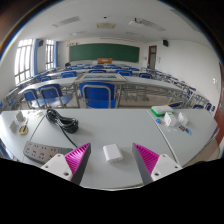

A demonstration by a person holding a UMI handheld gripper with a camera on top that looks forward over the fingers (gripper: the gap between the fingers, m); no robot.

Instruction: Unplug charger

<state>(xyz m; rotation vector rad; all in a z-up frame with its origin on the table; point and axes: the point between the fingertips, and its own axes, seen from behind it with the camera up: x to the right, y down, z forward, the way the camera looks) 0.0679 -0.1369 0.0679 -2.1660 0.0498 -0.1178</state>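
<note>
A white charger block (112, 152) lies flat on the white table (115, 125), between my fingers and with a clear gap on each side. My gripper (112, 160) is open, its magenta pads (76, 157) standing wide apart on either side of the block. A grey power strip (40, 152) lies on the table to the left of the left finger. A black cable (61, 120) lies coiled beyond it. I cannot see a cable joining the charger to the strip.
A white object (20, 125) lies at the table's far left. Small green and white items (172, 119) sit at the far right. A thin cord (163, 136) runs past the right finger. Rows of blue chairs (97, 95) and desks stand beyond, with a green chalkboard (103, 51) behind.
</note>
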